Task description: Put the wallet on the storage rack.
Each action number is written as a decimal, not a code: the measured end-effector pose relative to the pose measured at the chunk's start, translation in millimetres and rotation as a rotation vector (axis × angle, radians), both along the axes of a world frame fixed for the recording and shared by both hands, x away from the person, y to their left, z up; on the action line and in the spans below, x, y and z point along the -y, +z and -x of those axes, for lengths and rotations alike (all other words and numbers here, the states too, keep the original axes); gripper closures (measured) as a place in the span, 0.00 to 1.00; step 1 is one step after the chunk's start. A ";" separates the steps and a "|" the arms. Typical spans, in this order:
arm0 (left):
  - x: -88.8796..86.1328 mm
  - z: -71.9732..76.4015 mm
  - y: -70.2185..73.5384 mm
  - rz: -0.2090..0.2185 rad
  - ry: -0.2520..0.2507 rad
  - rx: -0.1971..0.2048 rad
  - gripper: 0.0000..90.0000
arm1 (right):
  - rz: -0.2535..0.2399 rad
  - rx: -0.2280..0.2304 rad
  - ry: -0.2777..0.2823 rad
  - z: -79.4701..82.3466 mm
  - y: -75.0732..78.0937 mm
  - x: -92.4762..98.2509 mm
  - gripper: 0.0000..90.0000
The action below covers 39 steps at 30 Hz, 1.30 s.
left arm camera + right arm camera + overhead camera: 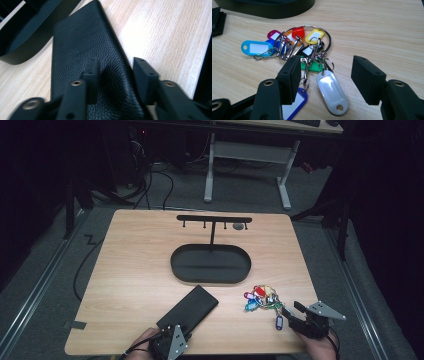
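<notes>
A black leather wallet (pixel 192 307) lies at an angle near the table's front edge. My left gripper (pixel 174 329) is at its near end. In the left gripper view the left gripper (pixel 117 72) has one pad on the grained top of the wallet (pixel 80 42) and the other at its right edge, and the leather buckles between them. A ring of coloured key tags (pixel 261 297) lies at the front right. My right gripper (pixel 293 309) stands open just short of it. In the right gripper view the right gripper (pixel 327 72) has a white tag (pixel 332 93) lying on the table between its pads, untouched.
A black oval tray (pixel 175 265) sits mid-table, and a T-shaped hook stand (pixel 214 218) rises from its far side. The tray's wall (pixel 25 47) lies just beyond the wallet's far end. A desk frame and cables are on the floor behind the table.
</notes>
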State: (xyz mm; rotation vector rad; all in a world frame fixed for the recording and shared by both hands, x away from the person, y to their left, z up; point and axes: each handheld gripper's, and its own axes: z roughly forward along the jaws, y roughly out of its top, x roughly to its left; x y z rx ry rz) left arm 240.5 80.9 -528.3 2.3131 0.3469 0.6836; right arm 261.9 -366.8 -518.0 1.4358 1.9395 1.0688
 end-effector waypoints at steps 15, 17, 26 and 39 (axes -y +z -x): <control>-2.8 1.9 4.9 -0.012 0.019 0.022 0.82 | -0.007 0.000 0.001 0.1 0.1 1.5 0.46; -3.2 1.9 5.6 -0.007 0.021 0.023 0.83 | -0.008 0.000 0.001 0.2 0.3 1.3 0.46; -12.0 0.4 15.5 0.052 0.045 0.018 0.86 | -0.010 0.008 0.002 0.6 1.4 2.1 0.46; -33.6 -7.8 30.6 0.182 0.105 -0.025 0.89 | -0.007 0.004 0.002 -0.1 0.5 2.0 0.46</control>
